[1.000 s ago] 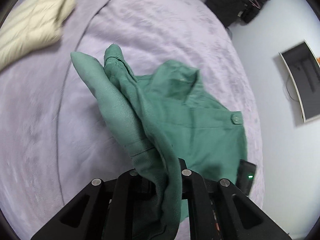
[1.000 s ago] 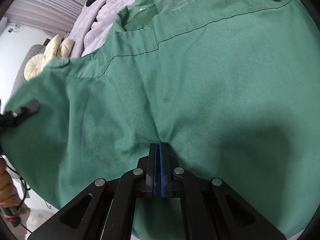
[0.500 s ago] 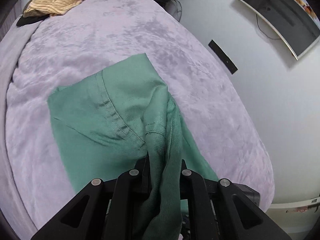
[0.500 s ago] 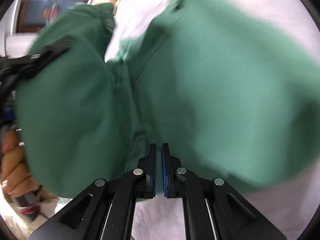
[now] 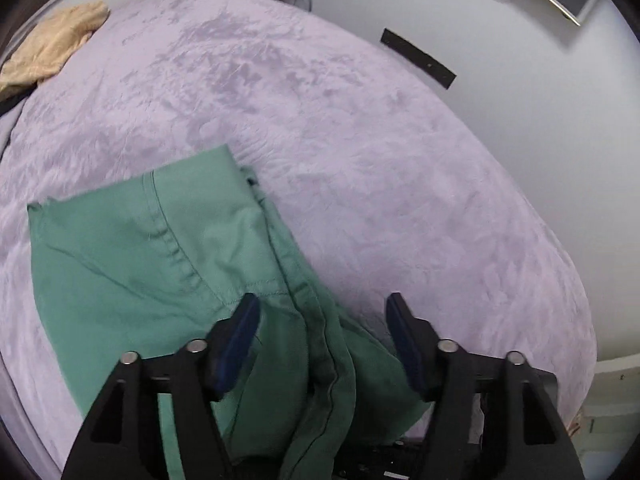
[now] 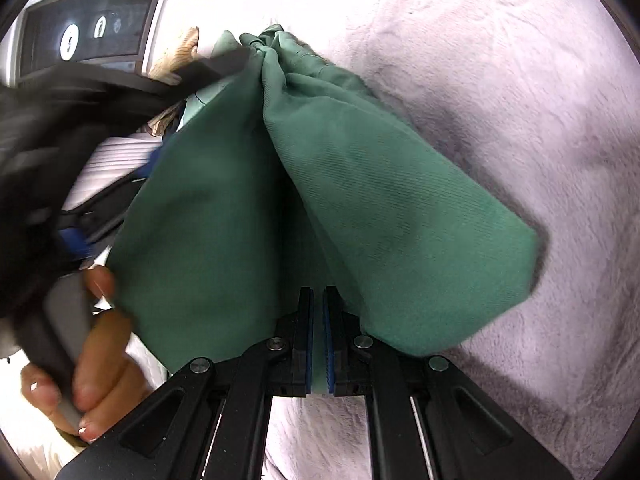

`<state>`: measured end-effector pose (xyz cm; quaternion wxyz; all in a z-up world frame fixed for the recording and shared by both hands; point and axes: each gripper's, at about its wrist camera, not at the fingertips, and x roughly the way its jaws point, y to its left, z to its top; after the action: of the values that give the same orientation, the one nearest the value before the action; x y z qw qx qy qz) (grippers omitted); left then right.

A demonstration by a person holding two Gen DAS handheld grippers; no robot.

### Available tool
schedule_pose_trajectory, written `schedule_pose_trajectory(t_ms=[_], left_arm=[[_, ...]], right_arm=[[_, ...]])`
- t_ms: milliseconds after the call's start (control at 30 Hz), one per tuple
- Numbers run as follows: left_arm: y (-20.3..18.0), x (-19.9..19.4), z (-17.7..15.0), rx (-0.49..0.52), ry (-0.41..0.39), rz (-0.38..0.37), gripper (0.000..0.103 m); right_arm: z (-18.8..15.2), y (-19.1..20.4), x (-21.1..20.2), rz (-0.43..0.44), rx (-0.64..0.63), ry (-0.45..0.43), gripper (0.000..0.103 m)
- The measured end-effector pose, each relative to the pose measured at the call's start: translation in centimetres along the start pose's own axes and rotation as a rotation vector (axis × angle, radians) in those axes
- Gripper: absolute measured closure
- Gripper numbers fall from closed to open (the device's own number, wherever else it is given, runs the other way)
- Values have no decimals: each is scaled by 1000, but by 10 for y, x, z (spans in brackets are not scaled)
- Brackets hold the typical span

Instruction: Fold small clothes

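Note:
A green shirt (image 5: 160, 264) lies folded over on the lilac bed cover (image 5: 360, 152). My left gripper (image 5: 322, 316) is open, its jaws wide apart above a bunched ridge of the shirt, holding nothing. In the right wrist view the shirt (image 6: 360, 192) hangs in folds from my right gripper (image 6: 317, 304), which is shut on its edge just above the cover (image 6: 520, 80). The left gripper (image 6: 216, 66) and the hand holding it (image 6: 100, 360) show at the left there.
A tan garment (image 5: 52, 48) lies at the far left corner of the bed. A white wall (image 5: 520, 92) with a black strip (image 5: 418, 58) stands to the right of the bed edge. A dark screen (image 6: 88, 36) is on the wall.
My left gripper has opened and let go of the green shirt, which now lies on the bed. My right gripper still holds the shirt's edge and has swung it over.

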<state>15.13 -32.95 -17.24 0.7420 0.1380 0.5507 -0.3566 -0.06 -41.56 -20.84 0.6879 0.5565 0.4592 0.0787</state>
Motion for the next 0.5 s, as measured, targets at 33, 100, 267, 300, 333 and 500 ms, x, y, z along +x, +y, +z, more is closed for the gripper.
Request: schedule_pose_trajectory(t_ms=[33, 100, 267, 300, 333, 500], left_arm=[[-6, -11, 0, 46, -34, 4, 20], [-10, -30, 0, 97, -75, -17, 20], [38, -69, 9, 14, -163, -31, 20], [51, -71, 9, -15, -168, 4, 20], [67, -71, 7, -42, -161, 53, 20], [132, -60, -37, -223, -94, 202, 20]], right_arm=[[-1, 0, -2, -2, 3, -4, 96], [-5, -6, -16, -8, 5, -26, 91], [-21, -21, -54, 85, 82, -126, 45], [-26, -23, -61, 96, 97, -144, 42], [-31, -27, -69, 111, 111, -163, 40], [-41, -12, -103, 171, 88, -223, 25]])
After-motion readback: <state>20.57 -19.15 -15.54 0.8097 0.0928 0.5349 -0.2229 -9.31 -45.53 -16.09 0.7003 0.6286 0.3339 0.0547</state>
